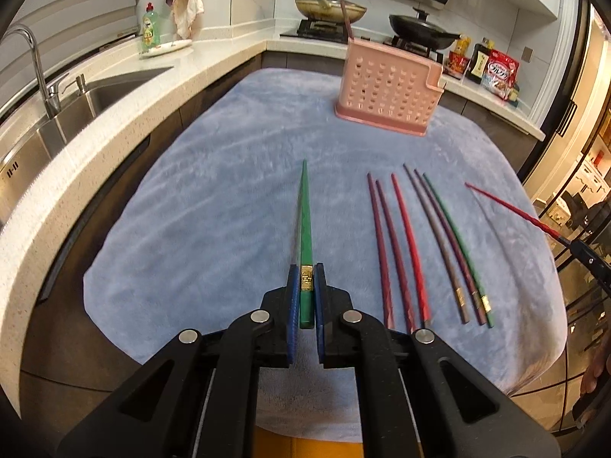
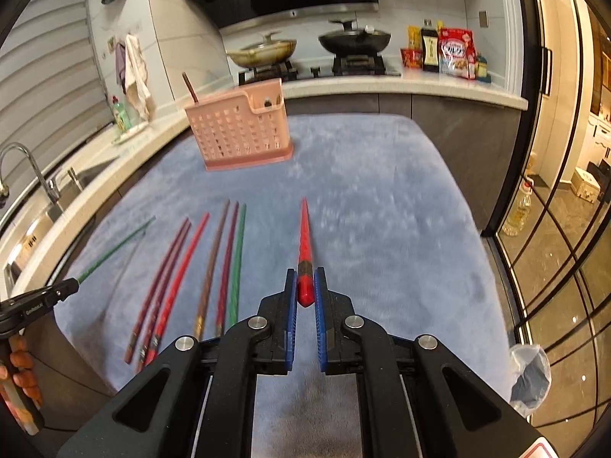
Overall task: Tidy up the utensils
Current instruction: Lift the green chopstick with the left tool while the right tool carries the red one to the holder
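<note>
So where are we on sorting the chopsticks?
One chopstick stands in the pink holder. The left gripper grips a green chopstick; the right gripper grips a red chopstick. Six chopsticks remain on the blue cloth.

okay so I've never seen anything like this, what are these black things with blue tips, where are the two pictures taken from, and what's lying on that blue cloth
No robot here: a person holds handheld tongs in each hand, each carrying a camera that looks along its fingers. One picture is from the left tongs, shut on a green chopstick. The other is from the right tongs, shut on a red chopstick. Six more chopsticks lie in a row on the blue cloth. Behind them stands a pink perforated holder with one chopstick already inside.
</note>
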Demonstrator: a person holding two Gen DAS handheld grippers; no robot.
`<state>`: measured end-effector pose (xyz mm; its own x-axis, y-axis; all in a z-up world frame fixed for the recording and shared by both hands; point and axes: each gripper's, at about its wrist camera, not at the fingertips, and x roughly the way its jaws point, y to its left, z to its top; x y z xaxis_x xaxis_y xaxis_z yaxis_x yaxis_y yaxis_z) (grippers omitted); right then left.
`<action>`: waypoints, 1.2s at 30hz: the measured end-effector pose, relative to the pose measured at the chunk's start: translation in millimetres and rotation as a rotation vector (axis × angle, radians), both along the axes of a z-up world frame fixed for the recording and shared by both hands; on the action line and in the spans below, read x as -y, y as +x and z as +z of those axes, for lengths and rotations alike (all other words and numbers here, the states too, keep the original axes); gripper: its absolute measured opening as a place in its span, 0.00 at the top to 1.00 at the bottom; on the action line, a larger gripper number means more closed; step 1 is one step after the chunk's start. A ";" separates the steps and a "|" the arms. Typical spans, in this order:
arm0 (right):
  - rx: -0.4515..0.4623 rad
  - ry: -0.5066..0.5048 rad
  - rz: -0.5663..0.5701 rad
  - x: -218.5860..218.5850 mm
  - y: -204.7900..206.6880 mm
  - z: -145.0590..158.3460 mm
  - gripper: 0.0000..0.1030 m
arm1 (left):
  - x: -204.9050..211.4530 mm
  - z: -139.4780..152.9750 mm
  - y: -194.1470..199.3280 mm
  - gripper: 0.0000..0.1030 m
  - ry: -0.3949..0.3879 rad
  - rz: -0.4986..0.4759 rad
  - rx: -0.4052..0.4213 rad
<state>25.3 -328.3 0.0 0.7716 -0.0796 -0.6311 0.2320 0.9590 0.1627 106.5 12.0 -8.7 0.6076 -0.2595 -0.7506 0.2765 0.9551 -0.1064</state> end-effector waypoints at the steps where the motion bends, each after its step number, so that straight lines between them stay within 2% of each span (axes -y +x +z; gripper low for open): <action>1: 0.023 0.001 -0.001 2.4 0.5 9.7 0.93 | -1.1 7.0 0.9 0.93 -0.008 0.001 0.012; 12: 0.159 -0.006 -0.007 22.1 21.3 75.6 0.93 | 1.7 63.2 27.1 0.93 -0.034 0.003 0.105; 21: 0.206 -0.006 -0.003 35.5 60.4 107.6 0.93 | 18.6 107.1 70.5 0.93 -0.043 -0.020 0.167; 30: 0.280 0.049 0.038 40.0 115.3 146.4 0.93 | 45.9 157.2 115.4 0.93 -0.052 -0.055 0.254; 36: 0.383 0.073 0.047 40.1 171.8 188.0 0.93 | 71.4 206.8 149.2 0.93 -0.074 -0.056 0.372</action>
